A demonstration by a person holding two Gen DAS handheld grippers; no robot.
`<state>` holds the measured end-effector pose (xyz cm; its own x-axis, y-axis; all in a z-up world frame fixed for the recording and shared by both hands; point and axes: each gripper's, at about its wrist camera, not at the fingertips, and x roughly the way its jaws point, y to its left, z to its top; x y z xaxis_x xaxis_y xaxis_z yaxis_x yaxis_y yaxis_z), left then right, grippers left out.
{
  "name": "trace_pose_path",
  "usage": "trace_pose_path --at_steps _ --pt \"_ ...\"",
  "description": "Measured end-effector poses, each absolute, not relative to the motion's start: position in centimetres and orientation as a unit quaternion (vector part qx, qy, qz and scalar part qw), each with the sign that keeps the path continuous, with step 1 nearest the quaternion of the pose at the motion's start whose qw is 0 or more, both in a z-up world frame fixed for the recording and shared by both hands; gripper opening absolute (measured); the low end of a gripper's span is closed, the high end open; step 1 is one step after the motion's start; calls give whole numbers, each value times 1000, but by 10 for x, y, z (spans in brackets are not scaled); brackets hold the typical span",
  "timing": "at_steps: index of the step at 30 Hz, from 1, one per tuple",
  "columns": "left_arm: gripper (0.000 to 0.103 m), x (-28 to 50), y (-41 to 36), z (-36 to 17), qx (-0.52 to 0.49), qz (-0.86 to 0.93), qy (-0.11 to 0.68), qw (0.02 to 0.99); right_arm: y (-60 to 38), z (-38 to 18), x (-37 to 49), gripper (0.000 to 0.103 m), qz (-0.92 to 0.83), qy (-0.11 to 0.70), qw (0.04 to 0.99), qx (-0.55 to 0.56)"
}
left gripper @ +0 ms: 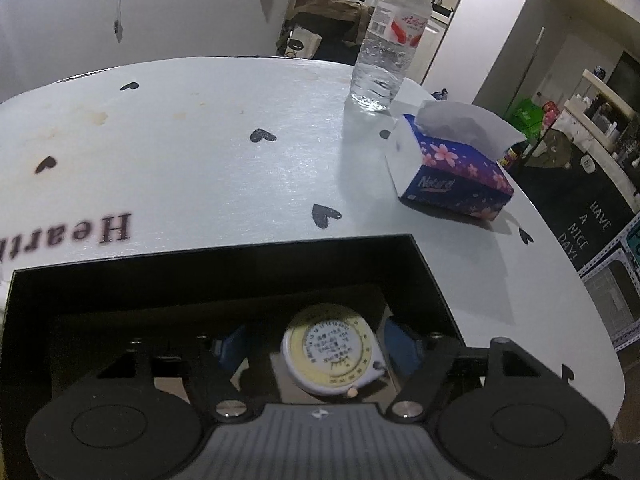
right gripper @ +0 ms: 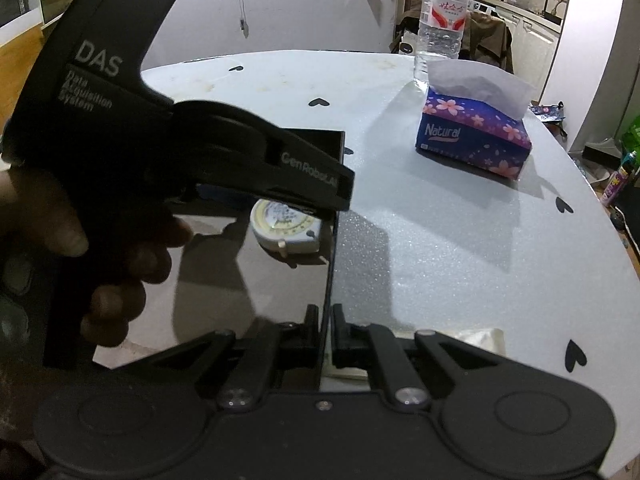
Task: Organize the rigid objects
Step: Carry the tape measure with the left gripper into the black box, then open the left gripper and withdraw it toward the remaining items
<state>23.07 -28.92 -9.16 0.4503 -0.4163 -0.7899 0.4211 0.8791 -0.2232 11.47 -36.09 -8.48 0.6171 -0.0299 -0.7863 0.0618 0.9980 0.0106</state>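
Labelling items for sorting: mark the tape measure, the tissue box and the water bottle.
tape measure (left gripper: 330, 350), left wrist view, round yellow face.
tissue box (right gripper: 474, 140), right wrist view, blue side.
water bottle (left gripper: 394, 26), left wrist view, label.

Both wrist cameras are looking steeply down, close over the black box (left gripper: 224, 280) at the table's (left gripper: 200, 168) near edge. Both are sharing the bottle (right gripper: 440, 20) and tissue box (right gripper: 472, 136) far right.

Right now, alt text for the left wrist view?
The open left gripper reaches into a black box, its blue-padded fingers apart on either side of a round white-and-yellow tape measure on the box floor. Beyond, on the white heart-printed table, stand a water bottle and a blue floral tissue box.
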Motion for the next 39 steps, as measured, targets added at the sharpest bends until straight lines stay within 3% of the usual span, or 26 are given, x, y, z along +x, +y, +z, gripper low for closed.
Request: trace_pose_path --at_steps 14,23,39 --pt "74 205 -269 -70 18 -261 439 859 -362 -85 114 6 -25 436 899 24" --pt "94 176 -239 -50 28 -261 407 875 -362 -85 114 6 -25 436 899 24" --pt "100 131 -166 -36 36 -213 370 904 -361 -86 110 7 -22 438 899 19"
